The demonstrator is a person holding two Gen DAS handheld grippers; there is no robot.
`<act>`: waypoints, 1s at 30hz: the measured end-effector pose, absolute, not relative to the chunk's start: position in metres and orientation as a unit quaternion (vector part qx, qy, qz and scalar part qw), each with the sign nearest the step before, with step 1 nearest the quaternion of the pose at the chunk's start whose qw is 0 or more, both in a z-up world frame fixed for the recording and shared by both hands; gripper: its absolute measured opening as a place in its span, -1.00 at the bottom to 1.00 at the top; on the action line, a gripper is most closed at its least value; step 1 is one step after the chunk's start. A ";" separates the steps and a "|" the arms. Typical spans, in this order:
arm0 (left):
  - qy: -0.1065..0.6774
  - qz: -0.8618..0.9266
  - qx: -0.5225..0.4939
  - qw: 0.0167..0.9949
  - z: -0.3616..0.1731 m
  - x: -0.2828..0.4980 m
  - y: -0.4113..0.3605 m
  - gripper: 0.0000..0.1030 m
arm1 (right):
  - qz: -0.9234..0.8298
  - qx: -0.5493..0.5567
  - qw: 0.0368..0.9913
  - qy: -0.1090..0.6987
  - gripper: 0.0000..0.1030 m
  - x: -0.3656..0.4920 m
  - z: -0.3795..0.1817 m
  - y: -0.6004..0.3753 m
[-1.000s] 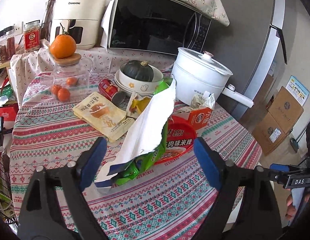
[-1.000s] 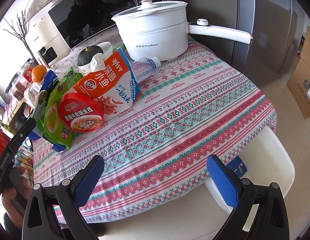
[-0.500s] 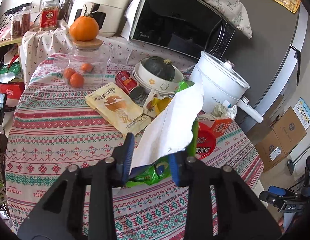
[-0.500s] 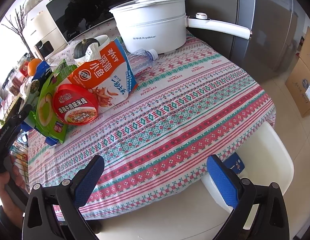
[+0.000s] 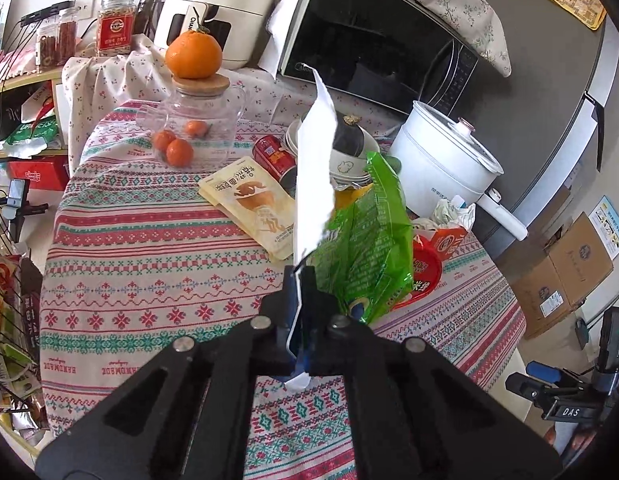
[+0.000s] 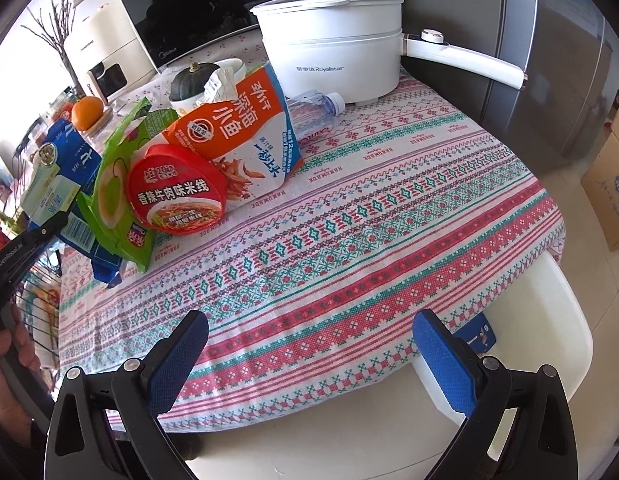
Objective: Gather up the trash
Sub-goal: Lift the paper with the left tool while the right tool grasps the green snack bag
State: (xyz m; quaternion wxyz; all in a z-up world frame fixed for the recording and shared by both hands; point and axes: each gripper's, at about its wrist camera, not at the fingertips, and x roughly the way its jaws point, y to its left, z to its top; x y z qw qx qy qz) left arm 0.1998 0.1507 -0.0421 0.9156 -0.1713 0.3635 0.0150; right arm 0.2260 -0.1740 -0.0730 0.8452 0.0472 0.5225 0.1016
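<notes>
My left gripper [image 5: 299, 280] is shut on a flat blue-and-white package [image 5: 313, 184], white on the side facing me, and holds it upright above the table; it also shows in the right wrist view [image 6: 61, 168]. Beside it lie a green snack bag [image 5: 369, 240], a red noodle bowl lid [image 6: 175, 196] and an orange fish snack bag [image 6: 237, 136]. A beige snack pouch [image 5: 253, 204] and a red can [image 5: 269, 152] lie further back. A crumpled plastic bottle [image 6: 313, 108] lies by the pot. My right gripper [image 6: 309, 344] is open and empty over the table's near edge.
A white electric pot [image 6: 333, 48] with a long handle, a bowl holding a dark squash [image 5: 349, 144], a glass jar with an orange on it [image 5: 193, 116], and a microwave [image 5: 373, 40] stand at the back. A white chair [image 6: 541, 344] stands below the table edge.
My left gripper has closed on the blue-and-white package and lifted it upright. The right gripper has barely moved.
</notes>
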 end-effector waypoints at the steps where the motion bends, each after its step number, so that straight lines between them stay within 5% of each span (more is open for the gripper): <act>1: 0.363 0.016 -0.168 0.916 -0.039 0.194 0.153 -0.96 | 0.106 0.053 0.845 0.521 1.00 0.226 -0.072 -0.171; 7: 0.351 0.028 -0.140 0.926 -0.025 0.156 0.172 -0.96 | 0.139 0.092 0.853 0.495 0.94 0.225 -0.061 -0.142; 15: 0.360 0.055 -0.106 0.925 -0.036 0.113 0.205 -0.96 | 0.209 0.112 0.855 0.462 0.53 0.230 -0.063 -0.067; 23: 0.377 0.062 -0.117 0.917 -0.045 0.102 0.224 -0.96 | 0.223 0.098 0.875 0.419 0.40 0.249 -0.081 0.000; 30: 0.385 0.049 -0.124 0.913 -0.048 0.101 0.225 -0.96 | 0.200 0.046 0.898 0.390 0.04 0.263 -0.088 0.024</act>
